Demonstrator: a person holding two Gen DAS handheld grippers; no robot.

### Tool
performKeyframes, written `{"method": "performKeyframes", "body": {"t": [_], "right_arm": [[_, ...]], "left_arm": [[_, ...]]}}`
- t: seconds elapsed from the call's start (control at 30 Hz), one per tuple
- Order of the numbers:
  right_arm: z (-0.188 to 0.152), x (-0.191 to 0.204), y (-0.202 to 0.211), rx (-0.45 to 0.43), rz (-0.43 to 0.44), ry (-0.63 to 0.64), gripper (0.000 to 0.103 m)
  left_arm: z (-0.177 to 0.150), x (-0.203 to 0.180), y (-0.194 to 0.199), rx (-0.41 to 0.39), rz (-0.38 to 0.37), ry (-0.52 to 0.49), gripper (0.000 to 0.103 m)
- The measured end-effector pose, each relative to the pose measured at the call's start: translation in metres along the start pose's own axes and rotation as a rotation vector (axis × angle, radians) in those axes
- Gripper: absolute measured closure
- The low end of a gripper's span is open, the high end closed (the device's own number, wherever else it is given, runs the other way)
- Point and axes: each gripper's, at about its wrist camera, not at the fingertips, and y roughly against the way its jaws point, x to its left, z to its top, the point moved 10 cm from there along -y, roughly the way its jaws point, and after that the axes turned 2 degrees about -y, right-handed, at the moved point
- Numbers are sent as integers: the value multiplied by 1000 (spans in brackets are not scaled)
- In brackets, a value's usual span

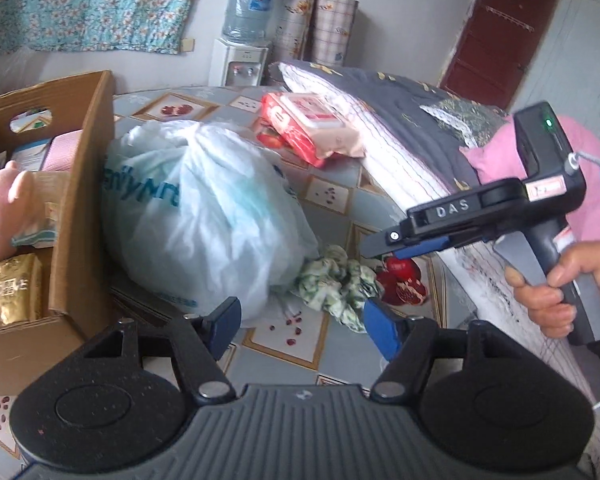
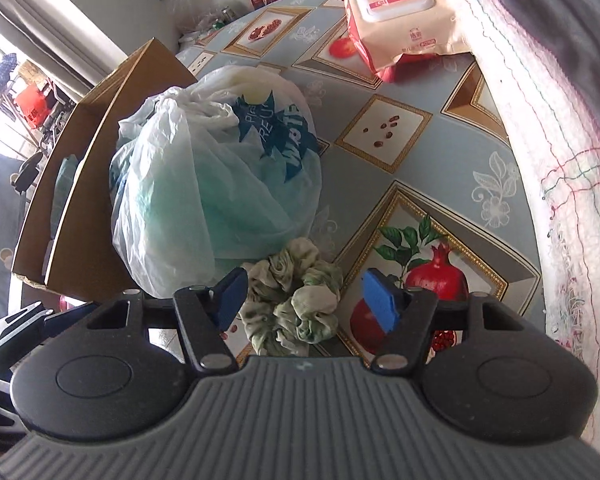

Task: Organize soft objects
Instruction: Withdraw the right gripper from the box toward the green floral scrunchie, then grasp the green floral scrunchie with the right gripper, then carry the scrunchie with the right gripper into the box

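1. We read the step in hand as picking up the green scrunchie, which lies on the patterned counter just in front of the tied plastic bag, touching or almost touching the bag's base.
2. Our right claw is released: its blue pads stand apart on either side of the scrunchie, neither pressing on it. Nothing is grasped.
3. Our left claw is also released and empty, its jaws spread over bare counter beside the bag, with the scrunchie just beyond its right pad. It has no part in this grab, so we keep it clear of the right claw's path.
4. To do this well, we centre the right claw on the bunched middle of the fabric rather than a loose fold, so the ring does not slip out as we clench.
5. We lower until the pad tips are near the counter, then clench gently; the scrunchie is soft and will probably squash a good deal before the pads bite.
6. We watch the bag: its loose plastic sits beside the left pad and could get pinched along with the fabric.
7. The cardboard box beyond the bag already holds a pink plush toy and packets, so we judge it the likely destination.
8. The pack of wipes lies well apart, against the folded quilt.
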Motion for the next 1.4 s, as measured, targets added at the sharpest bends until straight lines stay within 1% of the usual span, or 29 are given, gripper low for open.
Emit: {"method": "performKeyframes", "body": {"t": [0.03,0.1,0.17,0.3,0.43,0.47,0.53,0.6,0.63,0.67,0.7,0.77,0.8,0.87,0.97,1.23,1.4], "right_arm": [[-1,-1,-2,8,3,5,44],[-4,-2,-7,23,12,16,50],[-5,-3,-12,36,16,26,52],[-4,-6,-17,45,36,30,57],[-3,-7,-23,59,55,32,61],[-4,-7,-25,67,59,32,65],[-6,-7,-29,82,67,30,67],[-8,-7,-32,95,71,30,72],[-9,-7,-33,97,71,30,73],[-11,-7,-34,99,71,29,76],[-12,-7,-35,101,72,26,80],[-14,-8,-35,97,74,14,85],[-14,-7,-34,92,77,10,88],[-14,-7,-28,76,80,3,90],[-13,-5,-13,48,89,-8,93],[-6,13,32,-43,91,-6,94],[2,43,57,-98,107,36,94]], "left_arm": [[-3,-7,-7,9,0,-28,34],[-8,-18,-23,33,12,-78,34],[-15,-25,-39,60,23,-114,35],[-21,-32,-64,90,8,-119,36],[-18,-39,-80,99,-7,-114,39],[-16,-41,-83,98,-9,-117,41],[-14,-43,-89,100,-2,-121,45],[-13,-45,-94,108,3,-120,52],[-13,-45,-96,112,6,-116,54],[-13,-45,-98,115,8,-115,58],[-13,-46,-100,116,12,-118,66],[-13,-46,-102,115,35,-143,75],[-13,-46,-102,111,42,-153,80],[-12,-48,-98,99,38,-165,86],[-8,-51,-89,67,38,-182,92],[10,-55,-53,-32,0,-167,92],[28,-47,-18,-116,-4,-150,92]]}}
